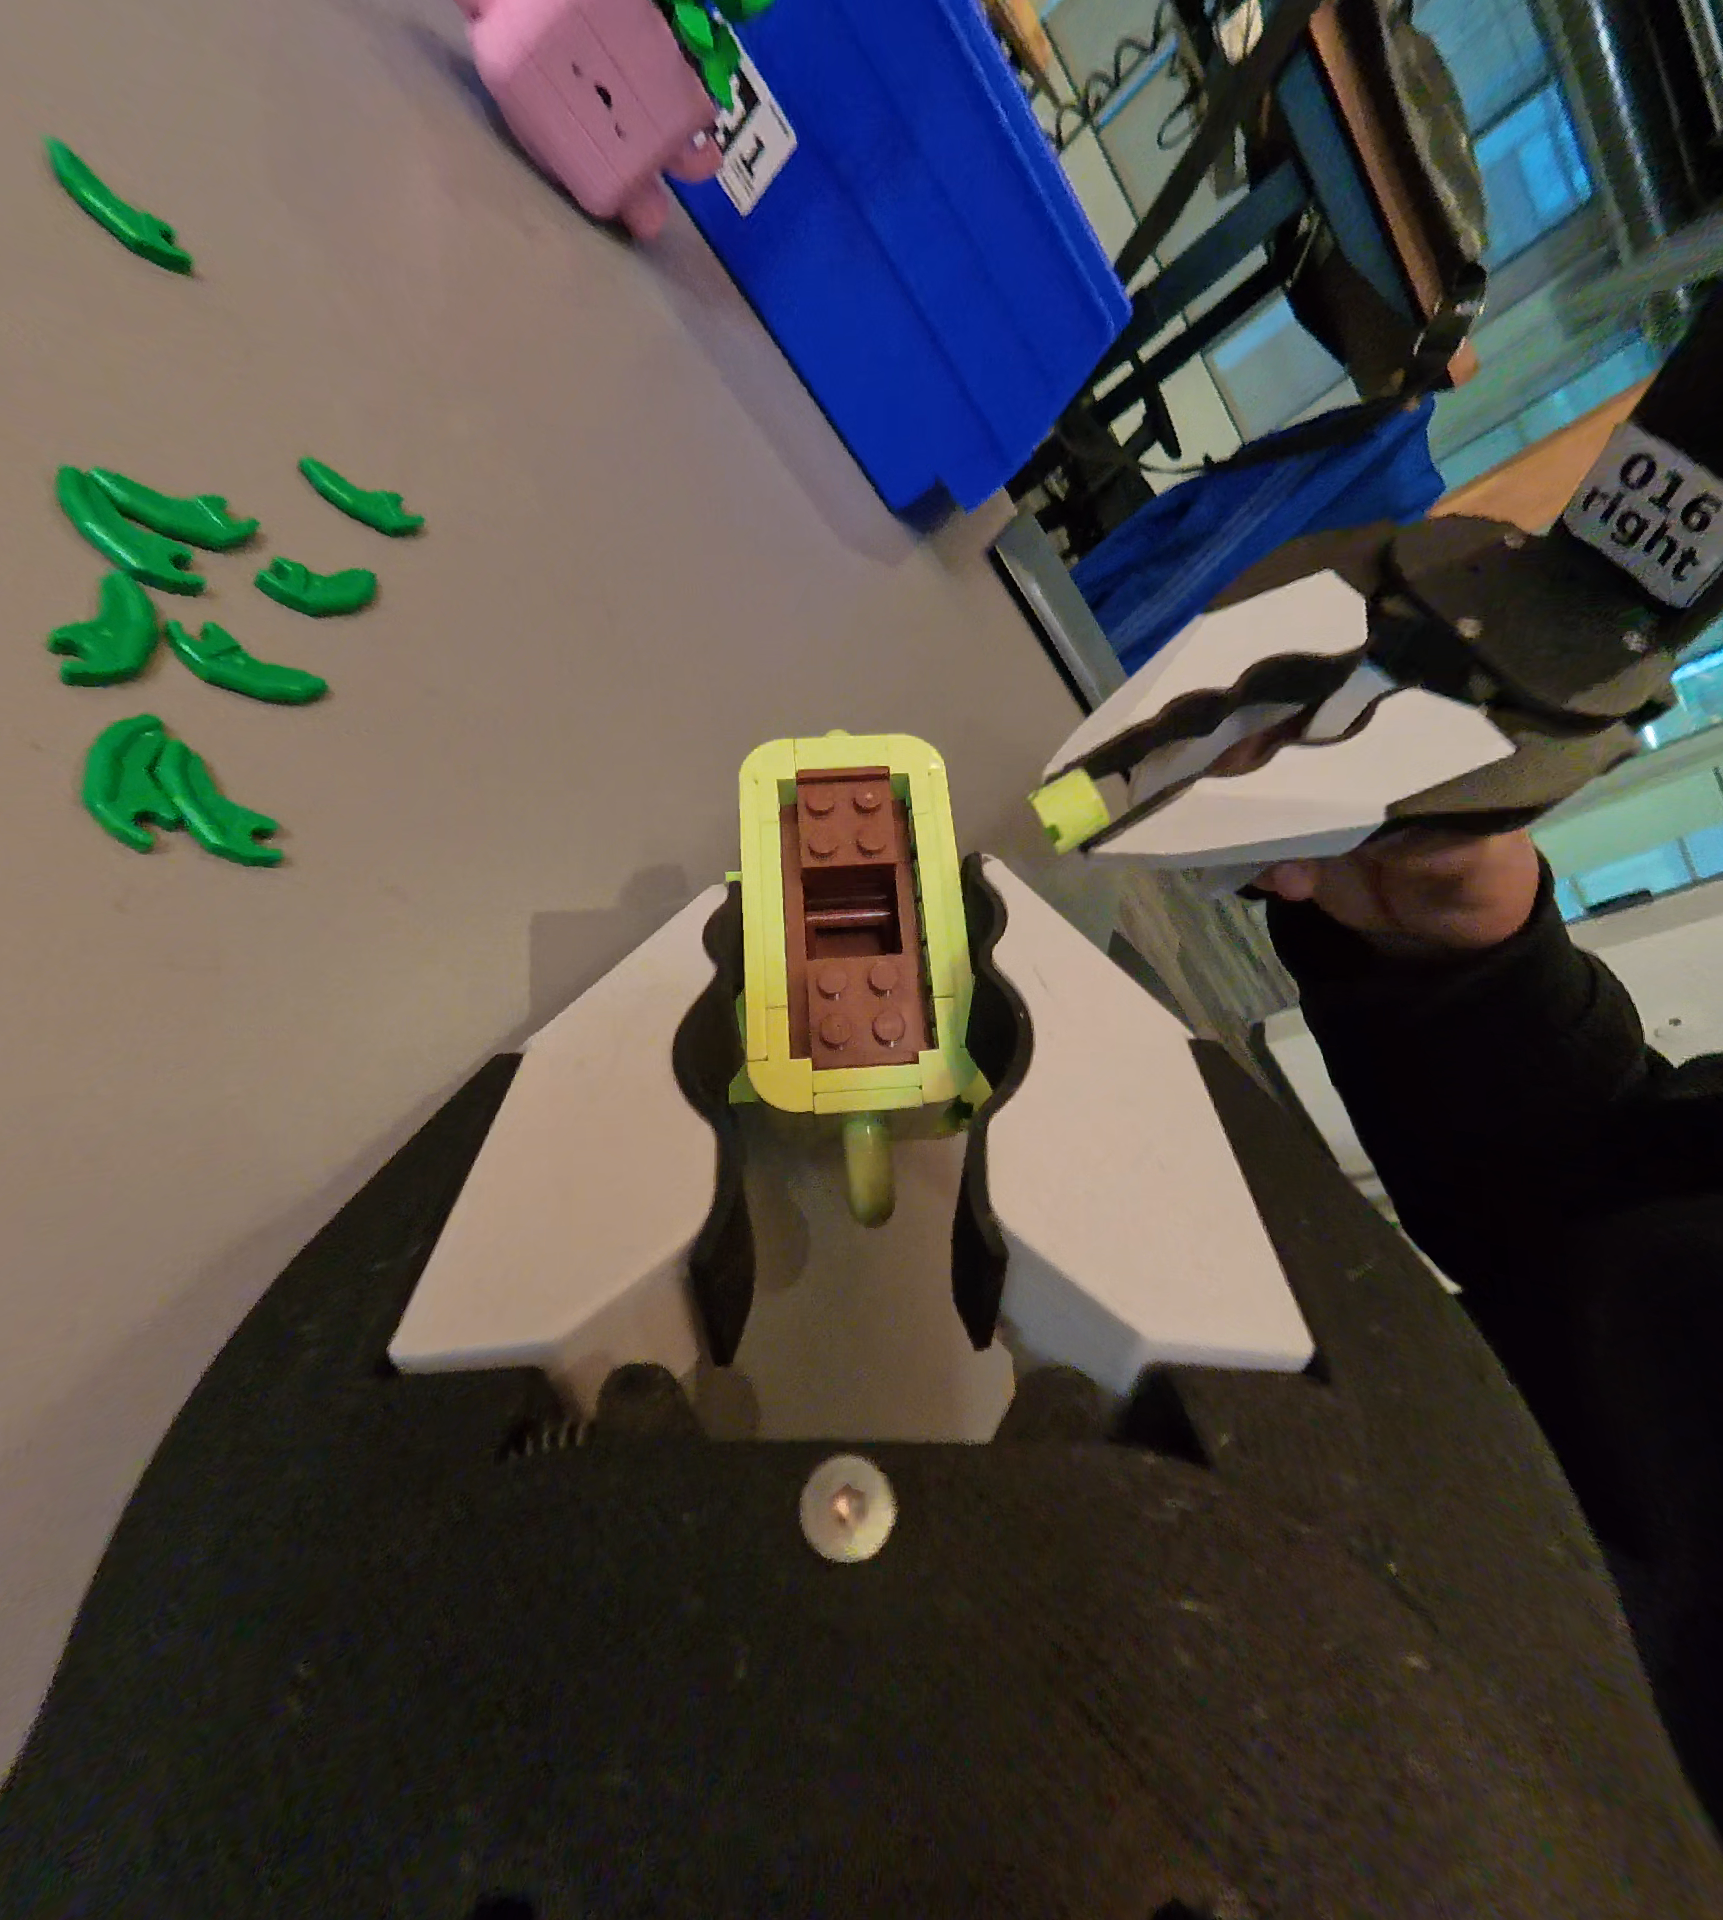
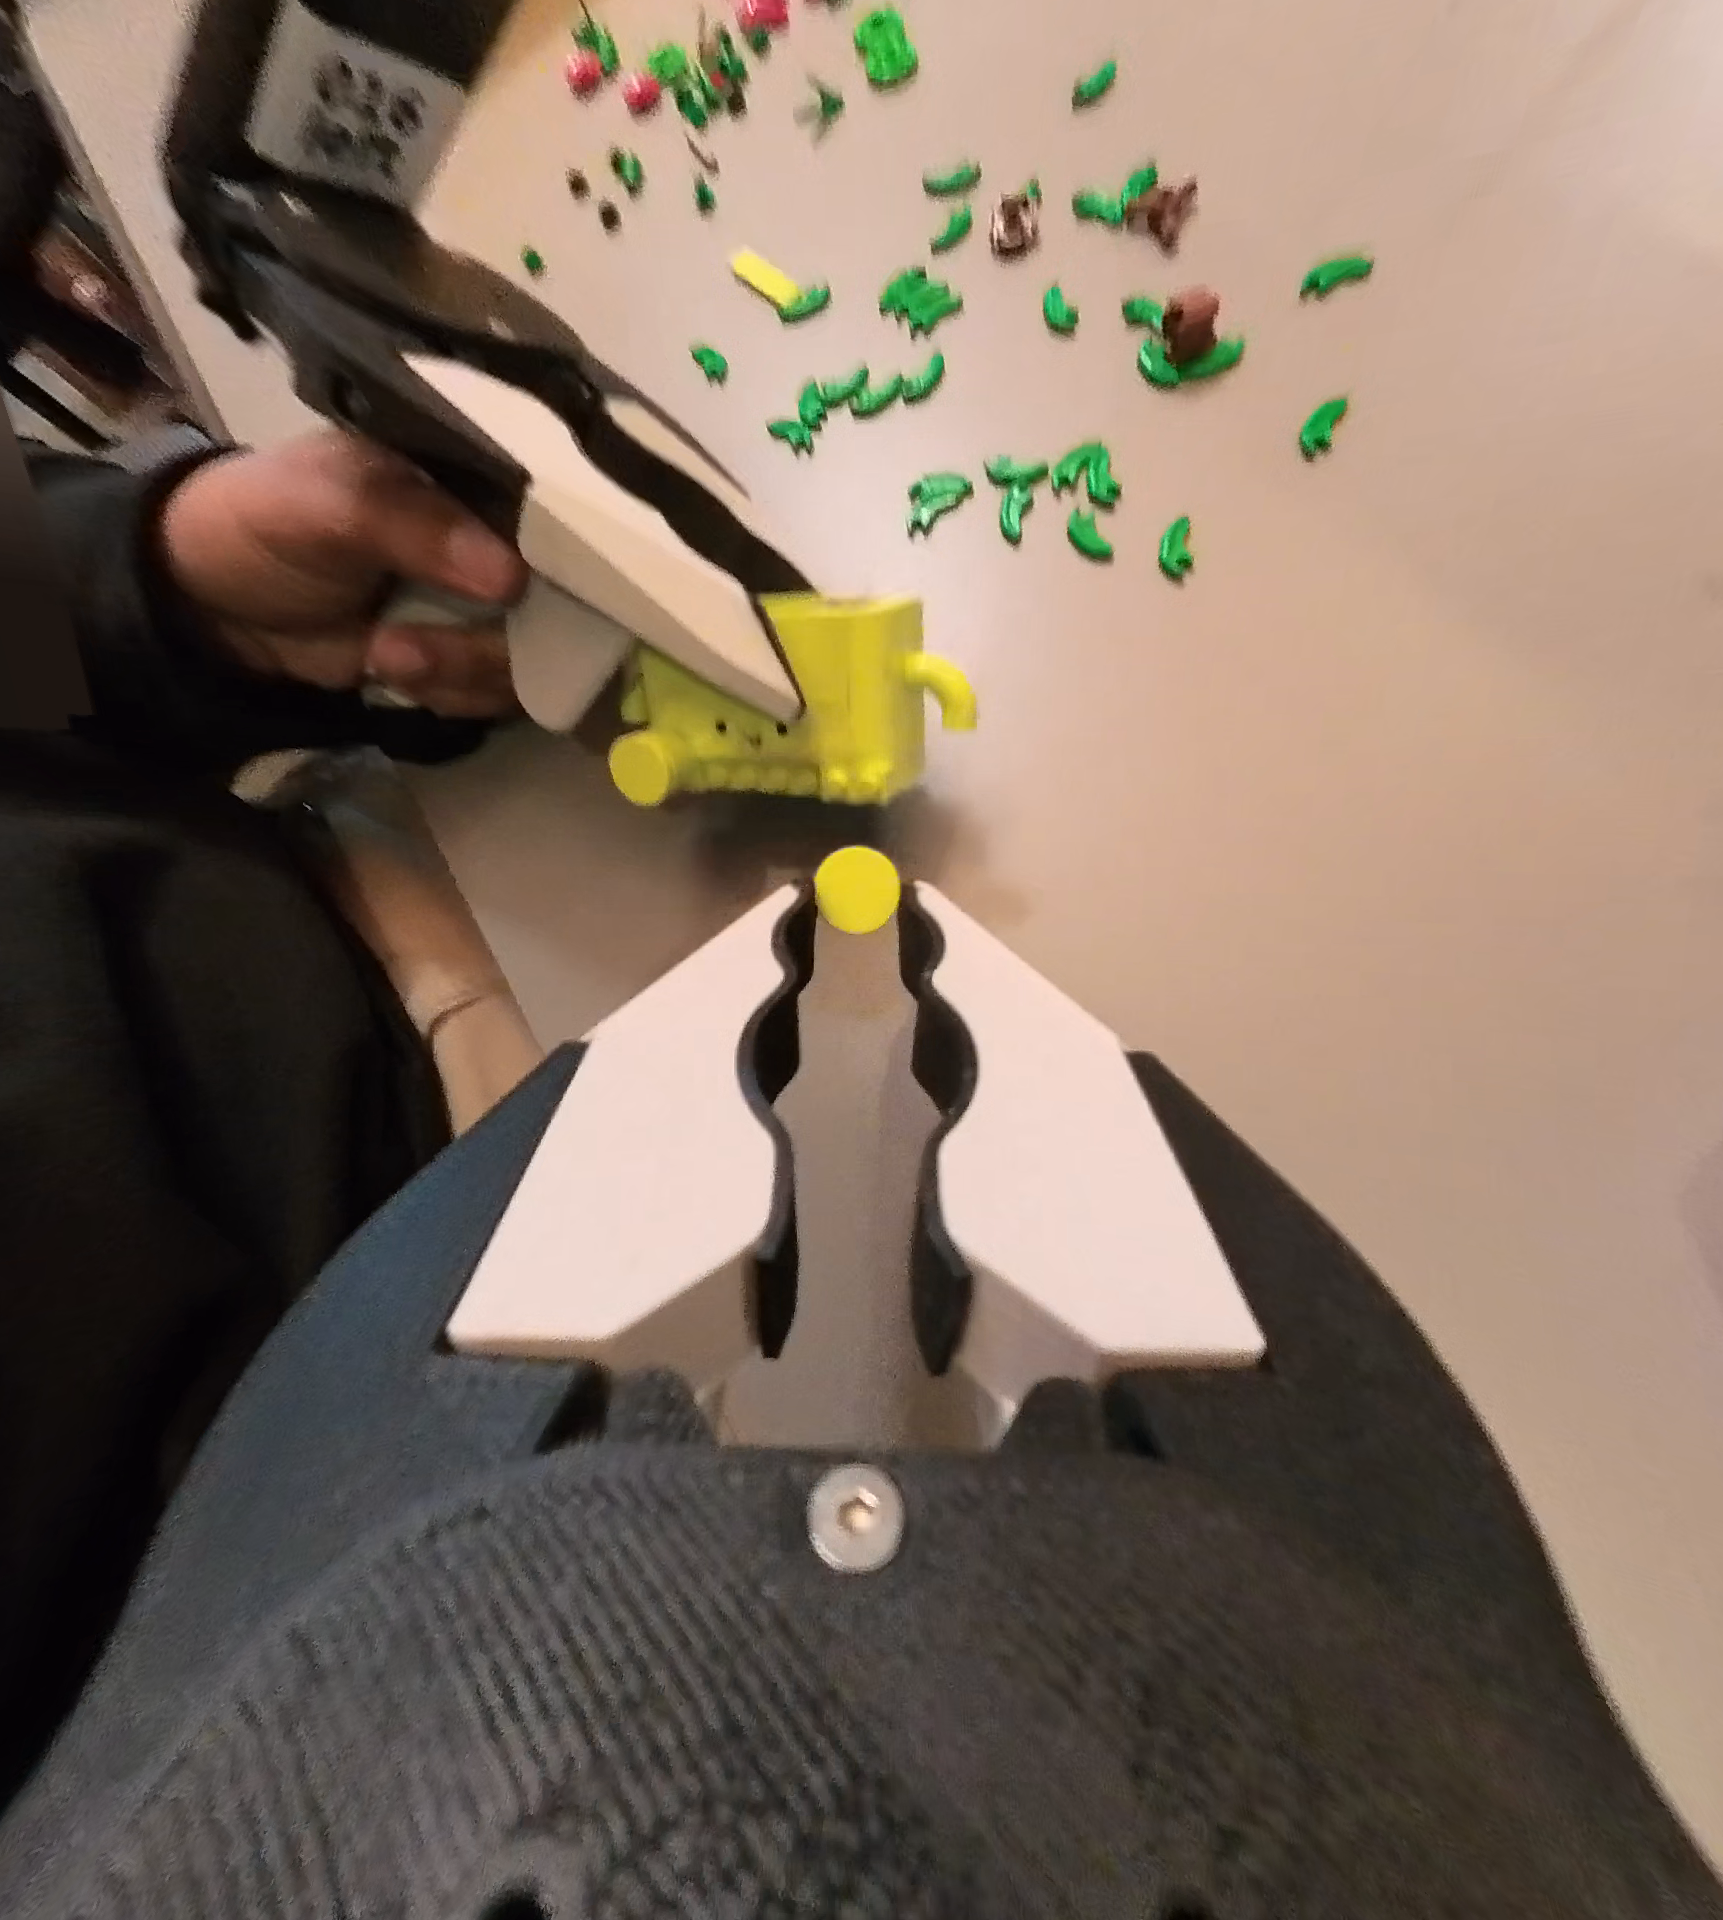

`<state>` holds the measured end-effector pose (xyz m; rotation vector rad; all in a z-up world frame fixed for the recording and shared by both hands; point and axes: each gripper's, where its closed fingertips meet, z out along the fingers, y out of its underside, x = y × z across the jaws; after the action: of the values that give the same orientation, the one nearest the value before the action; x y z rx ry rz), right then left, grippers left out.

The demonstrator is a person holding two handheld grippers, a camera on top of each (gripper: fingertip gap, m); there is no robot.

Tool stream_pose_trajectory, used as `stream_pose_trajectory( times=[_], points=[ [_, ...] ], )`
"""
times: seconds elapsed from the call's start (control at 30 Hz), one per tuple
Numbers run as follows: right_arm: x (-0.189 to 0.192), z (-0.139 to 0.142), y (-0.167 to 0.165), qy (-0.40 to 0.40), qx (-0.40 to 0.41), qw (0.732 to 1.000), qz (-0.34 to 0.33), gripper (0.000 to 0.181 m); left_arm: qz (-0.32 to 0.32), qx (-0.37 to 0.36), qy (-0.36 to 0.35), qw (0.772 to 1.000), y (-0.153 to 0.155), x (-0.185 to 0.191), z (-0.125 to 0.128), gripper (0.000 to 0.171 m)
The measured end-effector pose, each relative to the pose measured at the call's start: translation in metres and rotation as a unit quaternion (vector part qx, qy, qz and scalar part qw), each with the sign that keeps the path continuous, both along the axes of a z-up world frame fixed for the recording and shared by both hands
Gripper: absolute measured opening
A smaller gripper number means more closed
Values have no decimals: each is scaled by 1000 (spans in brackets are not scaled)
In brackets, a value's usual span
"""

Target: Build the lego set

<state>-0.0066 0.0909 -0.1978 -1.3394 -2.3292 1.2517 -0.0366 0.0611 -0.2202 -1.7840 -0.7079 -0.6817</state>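
The right wrist view is pretty blurry, so the scattered green leaf pieces [image 2: 1013, 499] and a few brown and red bits further back are hard to make out individually. The left tool [image 1: 852, 997] is clenched on the lime-green lego body [image 1: 852, 935], held clear of the tabletop [image 1: 483, 582]; its open top shows brown studded bricks [image 1: 852, 821] with a gap between them. Its lower part is hidden behind the fingers, only a curved lime hook [image 1: 869, 1169] pokes out below. In the other view that same body [image 2: 815, 707] sits under the left tool [image 2: 774, 665], a person's hand [image 2: 337, 571] wrapped around the grip, dark sleeve behind it.

The right tool [image 2: 857, 904] is nearly closed, pinching a small round lime-yellow piece [image 2: 857, 888] right at its tips, just beside the body but not touching. From the left side it's the right tool [image 1: 1075, 821] coming in tilted, same piece [image 1: 1065, 812] at the tip.

A pink lego block [image 1: 587, 114] and a blue bin [image 1: 898, 260] are cut off at the top edge.
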Motion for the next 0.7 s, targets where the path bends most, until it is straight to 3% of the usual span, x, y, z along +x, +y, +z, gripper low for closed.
stream_pose_trajectory(
  times=[0.1, 0.2, 0.4, 0.57, 0.7],
  points=[
    [-1, 10, -9, 6, -51, 999, 6, 14, -19, 0, -7, 1000, 0, 6, 0, 39],
    [-2, 13, -11, 21, -53, 998, 10, 14, -27, 8, -18, 999, 0, 8, 1, 40],
    [-3, 9, -16, 63, 50, 997, 19, 14, -34, 19, -33, 999, 0, 9, 4, 40],
    [-4, -4, -14, 95, 171, 980, 38, 14, -39, 22, -38, 998, 0, 10, 5, 40],
    [-3, -7, -17, 105, 186, 976, 47, 14, -39, 23, -38, 998, 0, 10, 5, 40]
  ],
)
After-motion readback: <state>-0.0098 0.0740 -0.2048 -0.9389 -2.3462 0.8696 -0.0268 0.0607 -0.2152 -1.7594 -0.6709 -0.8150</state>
